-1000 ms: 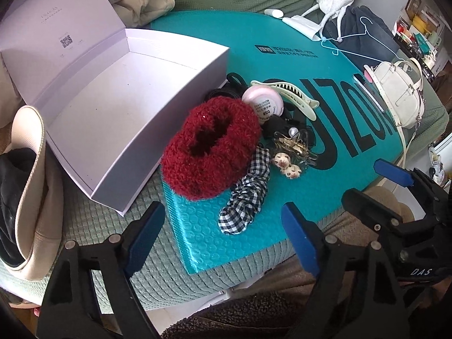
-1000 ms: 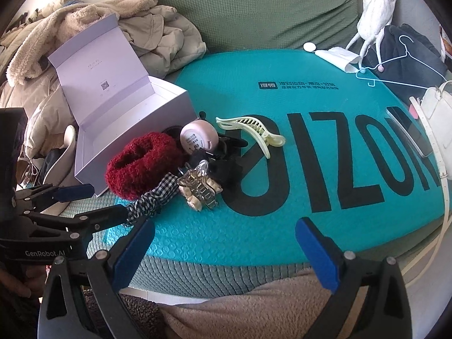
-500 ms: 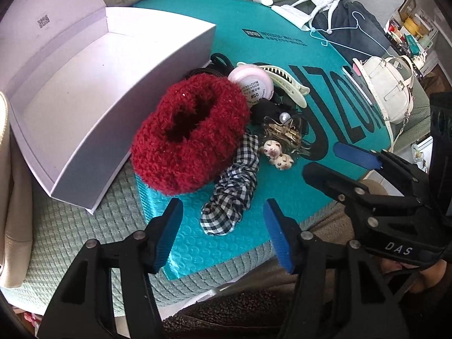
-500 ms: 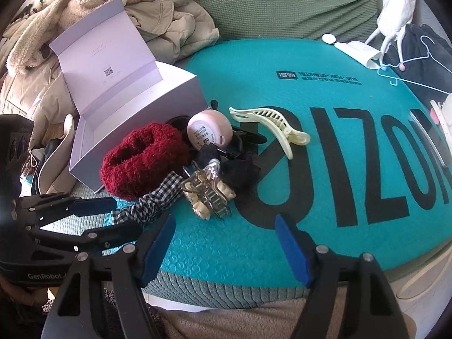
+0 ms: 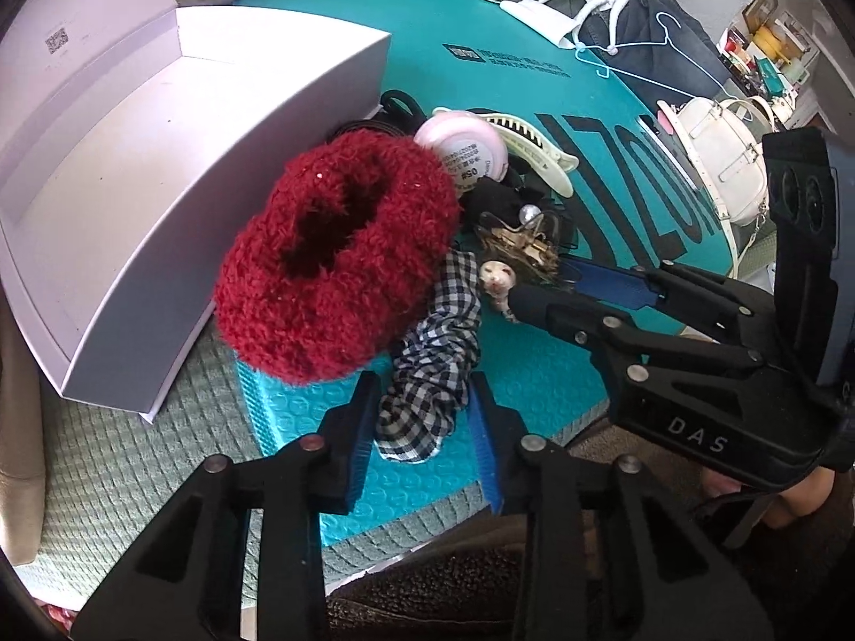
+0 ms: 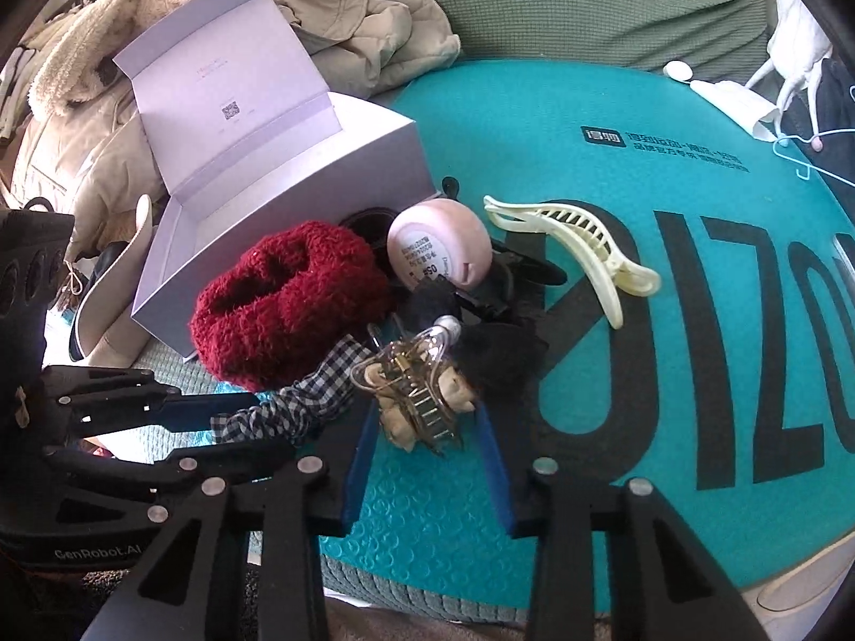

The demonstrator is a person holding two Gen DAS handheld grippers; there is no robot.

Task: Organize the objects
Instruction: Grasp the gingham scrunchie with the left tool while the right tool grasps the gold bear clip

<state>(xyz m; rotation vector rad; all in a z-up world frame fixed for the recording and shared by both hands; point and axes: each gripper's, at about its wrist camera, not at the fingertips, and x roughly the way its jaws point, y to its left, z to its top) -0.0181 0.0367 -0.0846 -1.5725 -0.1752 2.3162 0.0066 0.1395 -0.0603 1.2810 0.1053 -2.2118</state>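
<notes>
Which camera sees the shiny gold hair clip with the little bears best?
The right wrist view. There the gold hair clip sits in plain sight, teeth and loops clear, between the closing fingers of the right gripper. In the left wrist view the gold hair clip is farther off and partly hidden behind the right gripper.

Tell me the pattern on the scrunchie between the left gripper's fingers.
Black-and-white gingham check on the scrunchie, clearest in the left wrist view.

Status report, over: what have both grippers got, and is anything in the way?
Left gripper jaws closing around checked scrunchie. Right gripper jaws closing around gold claw clip. Red scrunchie crowds both; box open.
</notes>
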